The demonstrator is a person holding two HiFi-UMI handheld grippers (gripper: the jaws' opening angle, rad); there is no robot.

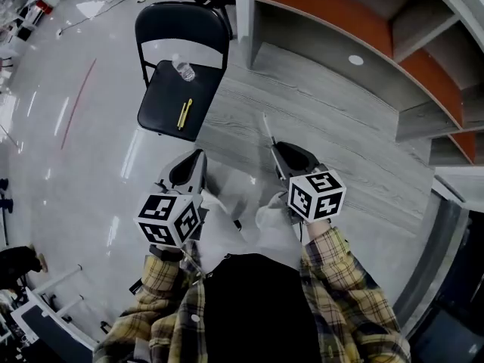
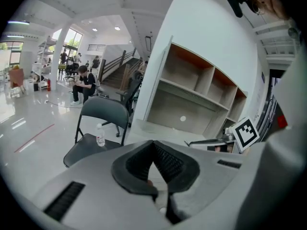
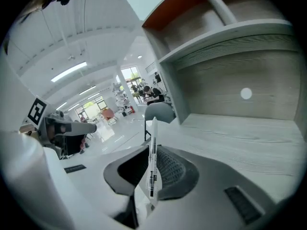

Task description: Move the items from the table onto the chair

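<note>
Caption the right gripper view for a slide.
Right hand-held gripper clamps a white pen, chair and wooden shelving ahead.

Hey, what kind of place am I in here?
Probably a large open workspace or lab hall, going by the wide glossy floor, a staircase behind a seated person, a built-in shelving unit and a folding chair.
</note>
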